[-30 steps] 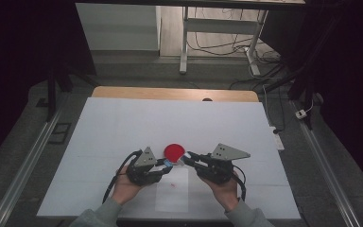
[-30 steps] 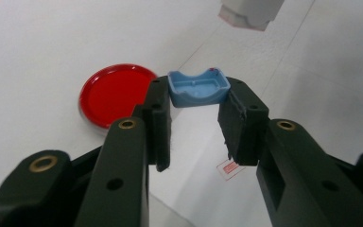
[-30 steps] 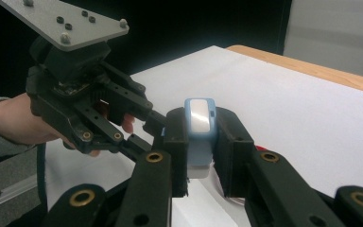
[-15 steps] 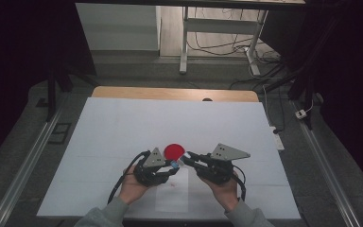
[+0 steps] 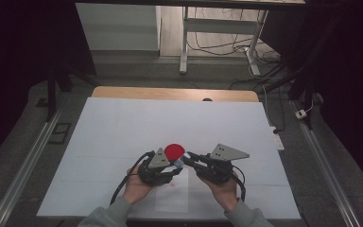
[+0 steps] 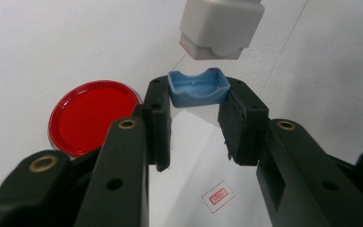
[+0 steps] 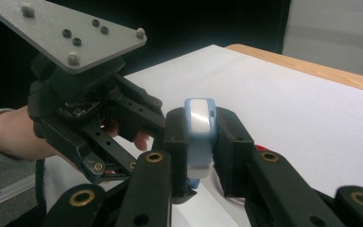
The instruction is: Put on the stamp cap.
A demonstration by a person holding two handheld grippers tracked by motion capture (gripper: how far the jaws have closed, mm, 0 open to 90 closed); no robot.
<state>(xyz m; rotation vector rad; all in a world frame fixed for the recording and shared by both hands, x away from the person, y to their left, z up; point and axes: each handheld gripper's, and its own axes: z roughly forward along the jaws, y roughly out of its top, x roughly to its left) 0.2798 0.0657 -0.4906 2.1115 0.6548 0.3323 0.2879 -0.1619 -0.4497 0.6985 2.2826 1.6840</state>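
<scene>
- Near the front edge of the white table (image 5: 123,123), seen from the high view, your two hands hold the grippers tip to tip: the left gripper (image 5: 174,164) at the left, the right gripper (image 5: 185,157) at the right. A red round lid (image 5: 174,152) lies just behind their tips. Since a second ago your left hand (image 5: 137,188) has slid toward the right one, so the tips now sit closer together; the right gripper has barely moved.
- From the left gripper view, your jaws pinch a small blue cap (image 6: 198,88) at their very tips — closed on it from both sides. A white stamp body (image 6: 220,26) hangs just above the cap, apart from it. The red lid (image 6: 93,116) lies on the table to the left, and a small red stamp mark (image 6: 219,196) shows on a paper sheet (image 6: 194,156) below.
- From the right gripper view, your jaws clamp the stamp (image 7: 199,137) upright — white body with a blue frame — and the left gripper (image 7: 137,125) meets it from the left.
</scene>
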